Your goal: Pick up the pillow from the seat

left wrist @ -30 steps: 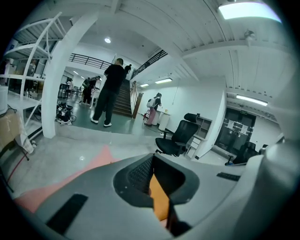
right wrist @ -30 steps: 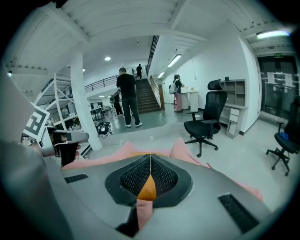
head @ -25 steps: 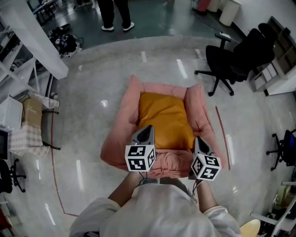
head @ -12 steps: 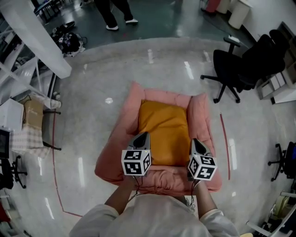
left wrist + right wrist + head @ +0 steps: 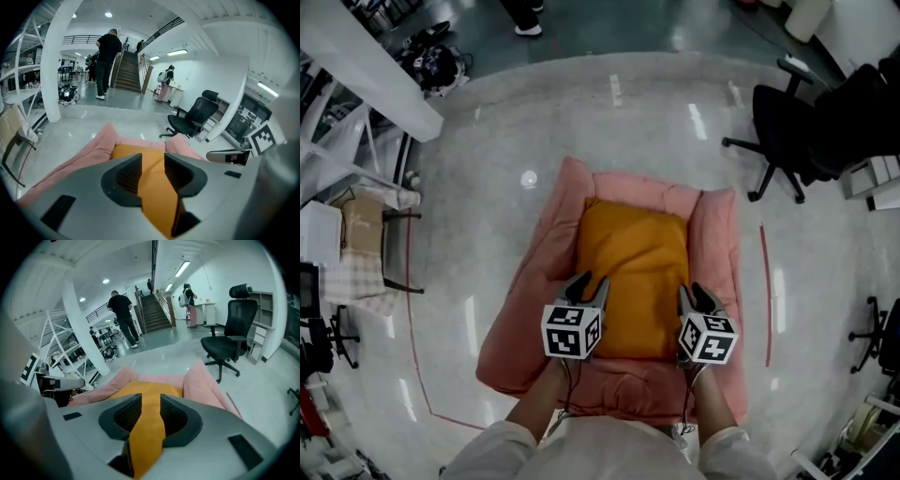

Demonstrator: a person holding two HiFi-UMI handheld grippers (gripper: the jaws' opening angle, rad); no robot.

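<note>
Orange pillow point(image 5: 633, 272): smooth, plump fabric rectangle lying flat in the hollow of the seat, at the centre of the head view.
Pink seat point(image 5: 530, 309): soft quilted floor chair with thick padded sides; its near edge is partly covered by the person's arms.
Left gripper point(image 5: 589, 284): grey hard-plastic jaws with ribbed dark pads, spread and just now opening. Only pillow fabric shows through the gap and nothing is pinched. It sits over the pillow's lower left edge.
Right gripper point(image 5: 697, 296): same build, jaws likewise apart and just now opening, with nothing pinched, over the pillow's lower right edge.
Hard to tell: whether either gripper's tips touch the fabric.
Floor point(image 5: 487, 187): glossy speckled grey with glints of light; a red tape line point(image 5: 766, 281) runs just right of the seat.
Around: a black office chair point(image 5: 797, 122) at the upper right, well apart from the seat; a white slanted beam point(image 5: 366, 66) at the upper left.
</note>
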